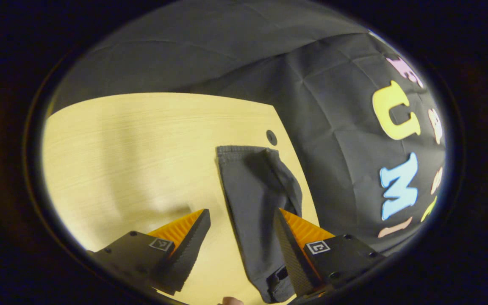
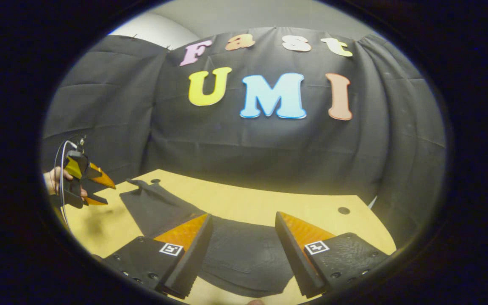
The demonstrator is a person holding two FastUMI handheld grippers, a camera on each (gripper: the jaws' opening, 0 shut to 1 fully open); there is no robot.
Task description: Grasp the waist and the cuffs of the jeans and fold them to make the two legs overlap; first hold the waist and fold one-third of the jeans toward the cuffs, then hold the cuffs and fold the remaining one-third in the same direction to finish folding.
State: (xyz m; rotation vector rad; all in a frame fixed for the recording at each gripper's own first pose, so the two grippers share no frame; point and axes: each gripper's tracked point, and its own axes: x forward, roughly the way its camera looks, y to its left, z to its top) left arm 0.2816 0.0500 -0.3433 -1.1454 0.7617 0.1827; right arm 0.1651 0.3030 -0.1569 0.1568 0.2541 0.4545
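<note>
Dark grey jeans lie flat on the light wooden table, the legs lying nearly one over the other. In the left gripper view the narrow end lies under my right finger and the wide, hemmed end is farthest from me. My left gripper hovers open above them, holding nothing. In the right gripper view the wide end of the jeans lies below my open right gripper, and the legs stretch away to the left. There the left gripper, held by a hand, hangs above the table beside the narrow end.
The table has small round holes near its back edge. The black cloth wall stands close behind the table. A bare stretch of wood lies left of the jeans in the left gripper view.
</note>
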